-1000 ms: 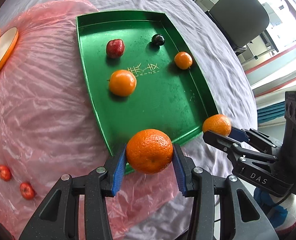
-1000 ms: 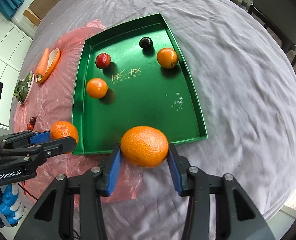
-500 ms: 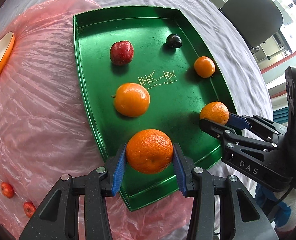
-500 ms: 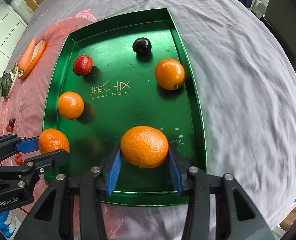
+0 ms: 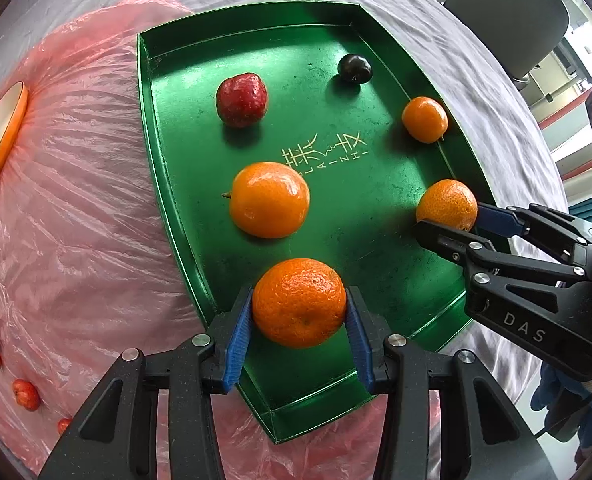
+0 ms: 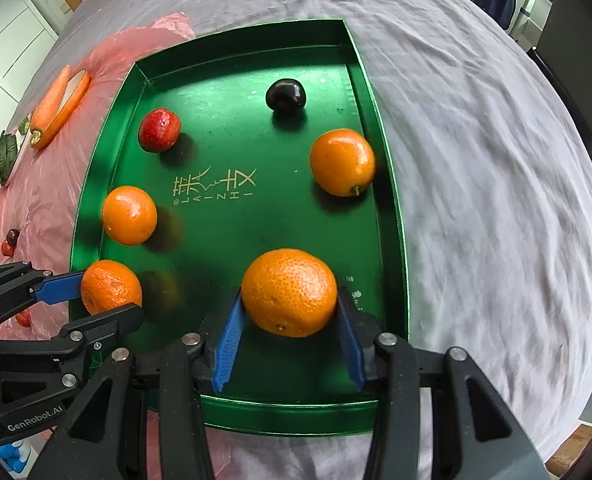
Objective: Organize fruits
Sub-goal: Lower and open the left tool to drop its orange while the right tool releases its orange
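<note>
Between the blue fingers (image 5: 238, 328) of the left gripper (image 5: 299, 330), a clamped orange (image 5: 299, 302) hangs over the green tray (image 5: 375, 216); the right gripper (image 6: 289, 334) likewise grips its mandarin (image 6: 289, 292). Lower each onto bare tray floor before parting the fingers, clear of fruit beyond the fingertips.

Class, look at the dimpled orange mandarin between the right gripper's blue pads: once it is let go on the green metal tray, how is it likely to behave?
The dimpled orange mandarin is round, so it may roll on the smooth green metal tray. The raised rim would probably stop it. Its pitted peel likely grips the right gripper pads well.
</note>
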A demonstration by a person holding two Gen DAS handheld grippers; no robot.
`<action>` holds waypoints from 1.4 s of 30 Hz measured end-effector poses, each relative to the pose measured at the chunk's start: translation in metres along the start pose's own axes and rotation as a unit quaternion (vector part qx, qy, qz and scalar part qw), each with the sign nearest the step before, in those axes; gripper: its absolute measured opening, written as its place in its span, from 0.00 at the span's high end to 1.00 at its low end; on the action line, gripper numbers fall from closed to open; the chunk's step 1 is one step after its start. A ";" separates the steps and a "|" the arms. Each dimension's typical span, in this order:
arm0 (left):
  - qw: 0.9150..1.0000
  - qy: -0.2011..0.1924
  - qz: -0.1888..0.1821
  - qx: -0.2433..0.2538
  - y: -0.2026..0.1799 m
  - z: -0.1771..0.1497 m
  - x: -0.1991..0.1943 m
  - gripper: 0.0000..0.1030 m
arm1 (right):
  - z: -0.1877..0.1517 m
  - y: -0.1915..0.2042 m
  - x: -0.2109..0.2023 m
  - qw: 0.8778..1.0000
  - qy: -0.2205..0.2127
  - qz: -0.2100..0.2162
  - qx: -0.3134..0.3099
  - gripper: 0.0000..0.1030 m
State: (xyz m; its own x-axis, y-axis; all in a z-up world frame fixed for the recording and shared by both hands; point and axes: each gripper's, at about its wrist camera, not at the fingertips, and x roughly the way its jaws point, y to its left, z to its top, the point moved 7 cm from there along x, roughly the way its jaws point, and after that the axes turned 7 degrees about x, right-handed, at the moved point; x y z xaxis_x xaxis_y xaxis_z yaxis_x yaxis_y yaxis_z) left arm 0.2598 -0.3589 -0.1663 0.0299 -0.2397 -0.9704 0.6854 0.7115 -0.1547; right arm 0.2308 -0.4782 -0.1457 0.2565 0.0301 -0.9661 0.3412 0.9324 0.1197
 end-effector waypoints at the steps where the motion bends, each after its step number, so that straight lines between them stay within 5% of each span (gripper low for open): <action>1: 1.000 0.001 0.001 0.000 -0.002 0.001 0.002 0.62 | 0.000 0.000 0.000 1.000 0.000 0.000 0.000 0.30; 28: 1.000 -0.027 0.015 -0.001 -0.002 -0.004 -0.016 0.57 | -0.006 0.005 -0.021 1.000 -0.023 -0.010 -0.014 0.23; 42: 0.998 -0.062 -0.022 -0.024 0.010 -0.018 -0.051 0.56 | -0.027 -0.005 -0.050 0.999 -0.042 -0.008 0.014 0.17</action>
State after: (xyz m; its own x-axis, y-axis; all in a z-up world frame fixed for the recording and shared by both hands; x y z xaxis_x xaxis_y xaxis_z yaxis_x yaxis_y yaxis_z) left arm 0.2518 -0.3273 -0.1222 0.0917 -0.3488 -0.9327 0.6522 0.7288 -0.2084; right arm 0.1915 -0.4749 -0.1048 0.3255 -0.0167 -0.9454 0.3711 0.9219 0.1115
